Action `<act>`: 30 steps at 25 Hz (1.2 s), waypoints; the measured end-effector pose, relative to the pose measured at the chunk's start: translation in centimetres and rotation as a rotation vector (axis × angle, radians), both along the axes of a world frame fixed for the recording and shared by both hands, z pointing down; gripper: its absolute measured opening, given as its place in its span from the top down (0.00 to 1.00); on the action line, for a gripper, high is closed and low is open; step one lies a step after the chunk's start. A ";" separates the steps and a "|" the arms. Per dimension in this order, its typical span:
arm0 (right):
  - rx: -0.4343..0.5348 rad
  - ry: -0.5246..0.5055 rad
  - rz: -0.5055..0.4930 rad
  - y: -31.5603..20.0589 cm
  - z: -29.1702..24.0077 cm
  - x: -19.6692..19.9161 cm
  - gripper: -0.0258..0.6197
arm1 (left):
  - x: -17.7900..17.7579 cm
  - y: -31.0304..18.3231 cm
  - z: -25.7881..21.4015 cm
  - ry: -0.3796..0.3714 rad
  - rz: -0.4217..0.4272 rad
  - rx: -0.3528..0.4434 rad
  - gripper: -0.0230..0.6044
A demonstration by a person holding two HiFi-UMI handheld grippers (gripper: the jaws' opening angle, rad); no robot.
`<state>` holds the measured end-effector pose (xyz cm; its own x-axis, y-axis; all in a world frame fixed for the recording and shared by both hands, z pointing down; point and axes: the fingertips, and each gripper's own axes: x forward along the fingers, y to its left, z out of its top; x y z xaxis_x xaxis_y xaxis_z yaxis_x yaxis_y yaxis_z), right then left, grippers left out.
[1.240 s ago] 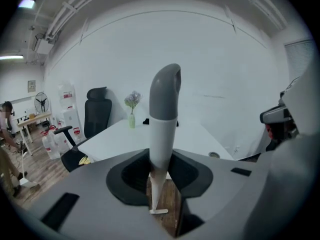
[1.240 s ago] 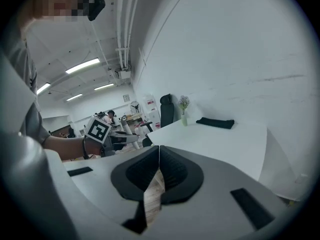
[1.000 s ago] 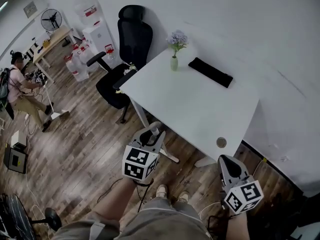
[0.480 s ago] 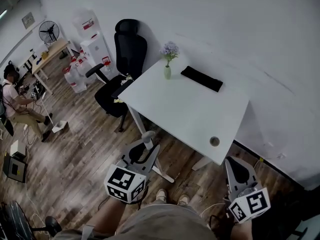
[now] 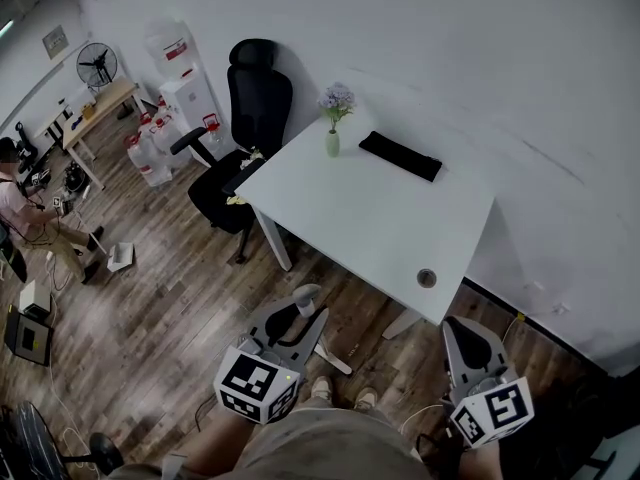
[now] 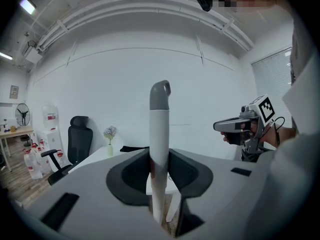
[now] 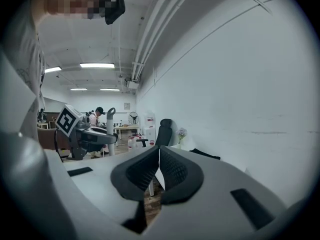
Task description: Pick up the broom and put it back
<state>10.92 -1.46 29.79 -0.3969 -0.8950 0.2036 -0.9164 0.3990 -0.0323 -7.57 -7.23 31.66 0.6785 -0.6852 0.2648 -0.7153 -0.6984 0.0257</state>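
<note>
The broom shows only as its white handle with a grey capped end (image 6: 160, 129), standing upright between the left gripper's jaws. My left gripper (image 6: 160, 173) is shut on that handle. In the head view the left gripper (image 5: 299, 315) is held low in front of the person's legs, and the handle's grey tip (image 5: 304, 295) pokes out above it. The broom's head is hidden. My right gripper (image 7: 158, 165) has its pads pressed together with nothing between them. It hangs at the lower right of the head view (image 5: 463, 330), apart from the broom.
A white desk (image 5: 400, 238) stands just ahead against the wall, with a flower vase (image 5: 333, 140) and a flat black item (image 5: 400, 156) on it. Left of it are a black office chair (image 5: 245, 138), water jugs (image 5: 150, 143), and a person (image 5: 20, 208) at the far left.
Both grippers have drawn back toward the person's body, the left one still holding the broom handle. The desk now lies a little farther from them.
</note>
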 end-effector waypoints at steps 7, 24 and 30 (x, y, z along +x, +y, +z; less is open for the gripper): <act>-0.038 -0.025 0.018 0.6 1.9 0.6 0.91 | 1.0 0.1 1.9 -0.008 0.003 -0.027 0.78; -0.213 -0.146 0.123 -1.1 10.8 3.8 0.91 | 5.3 -2.5 12.2 -0.081 0.062 -0.143 0.78; -0.276 -0.155 0.169 -2.0 14.8 5.4 0.91 | 7.3 -3.7 17.3 -0.112 0.063 -0.195 0.78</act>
